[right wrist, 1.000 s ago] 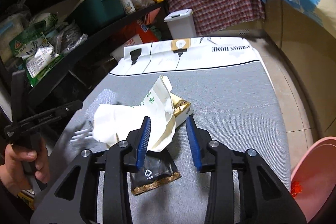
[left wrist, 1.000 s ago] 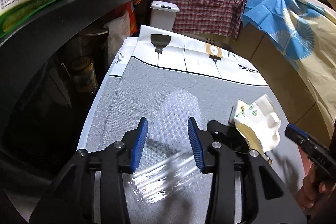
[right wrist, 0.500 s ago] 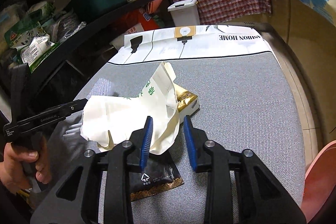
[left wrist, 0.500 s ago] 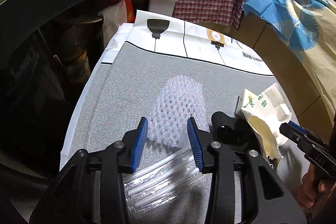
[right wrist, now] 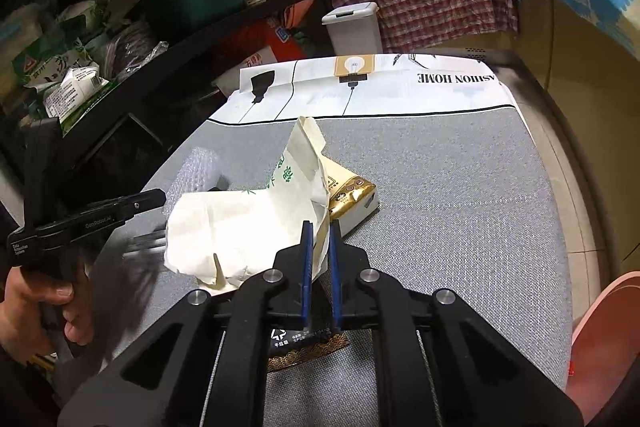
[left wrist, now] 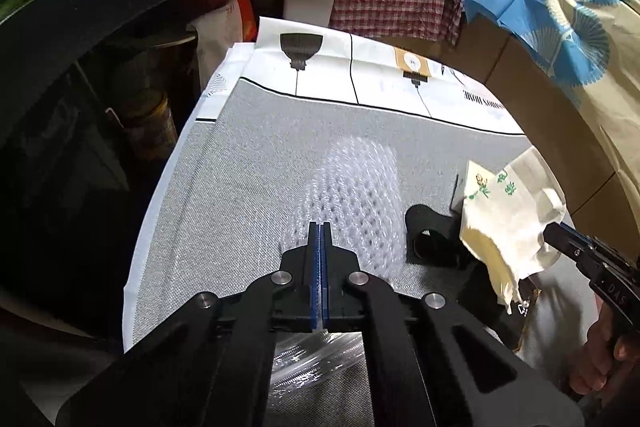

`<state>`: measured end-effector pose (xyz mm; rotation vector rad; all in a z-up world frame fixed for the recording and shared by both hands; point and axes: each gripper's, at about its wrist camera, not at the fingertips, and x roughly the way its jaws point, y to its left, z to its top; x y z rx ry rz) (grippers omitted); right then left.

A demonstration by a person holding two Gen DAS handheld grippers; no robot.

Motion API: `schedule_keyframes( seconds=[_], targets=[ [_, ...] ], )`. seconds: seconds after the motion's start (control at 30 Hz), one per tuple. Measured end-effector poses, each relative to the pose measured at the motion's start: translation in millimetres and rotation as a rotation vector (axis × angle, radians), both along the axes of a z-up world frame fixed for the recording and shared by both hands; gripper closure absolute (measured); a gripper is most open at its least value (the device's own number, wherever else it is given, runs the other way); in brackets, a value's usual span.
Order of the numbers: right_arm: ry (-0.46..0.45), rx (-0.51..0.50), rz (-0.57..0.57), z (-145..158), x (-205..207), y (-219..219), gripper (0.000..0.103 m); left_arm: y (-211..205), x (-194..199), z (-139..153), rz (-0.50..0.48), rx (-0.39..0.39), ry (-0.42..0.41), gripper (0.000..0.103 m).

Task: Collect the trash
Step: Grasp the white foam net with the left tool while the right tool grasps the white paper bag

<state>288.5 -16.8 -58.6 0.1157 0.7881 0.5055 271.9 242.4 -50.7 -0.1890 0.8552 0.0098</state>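
Observation:
My left gripper [left wrist: 320,225] is shut, its blue pads pinching the near edge of a clear bubble wrap sheet [left wrist: 356,187] that lies on the grey mat [left wrist: 248,187]. A clear ribbed plastic wrapper [left wrist: 316,359] lies under its arms. My right gripper [right wrist: 320,223] has its jaws closing on a fold of the crumpled cream paper bag [right wrist: 240,227] with green print, and the paper is pressed between the pads. A black sachet [right wrist: 304,343] lies beneath this gripper. The left gripper [right wrist: 160,193] also shows at the left edge, held by a hand.
A gold-and-white box [right wrist: 352,195] sits behind the bag, and a black ring-shaped part [left wrist: 432,239] beside the bubble wrap. A white lidded bin [right wrist: 354,27] stands beyond the mat. Cluttered black shelves run along the left. A pink rim [right wrist: 600,327] shows at lower right.
Both grippers went from open to closed: the left onto the bubble wrap's edge, the right onto the paper bag's fold. Neither hand shifted much.

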Motion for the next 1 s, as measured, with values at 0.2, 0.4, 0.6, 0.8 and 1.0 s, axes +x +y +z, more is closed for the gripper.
schedule_keyframes(
  seconds=[0.2, 0.4, 0.6, 0.8, 1.0],
  targets=[
    [0.001, -0.007, 0.002, -1, -1, 0, 0.095, 6, 3, -3, 0.035, 0.006, -0.01, 0.051],
    [0.006, -0.015, 0.005, -4, 1, 1, 0.095, 6, 10, -14, 0.014, -0.028, 0.012, 0.054],
    [0.011, -0.019, 0.009, -6, 1, 1, 0.095, 0, 13, -17, -0.026, -0.041, 0.021, 0.086],
    [0.001, -0.013, 0.006, -3, -1, 1, 0.097, -5, 10, -9, -0.032, 0.003, -0.002, 0.095],
    [-0.023, -0.004, -0.002, 8, -7, -2, 0.098, -7, 2, 7, -0.016, 0.046, -0.044, 0.096]
  ],
)
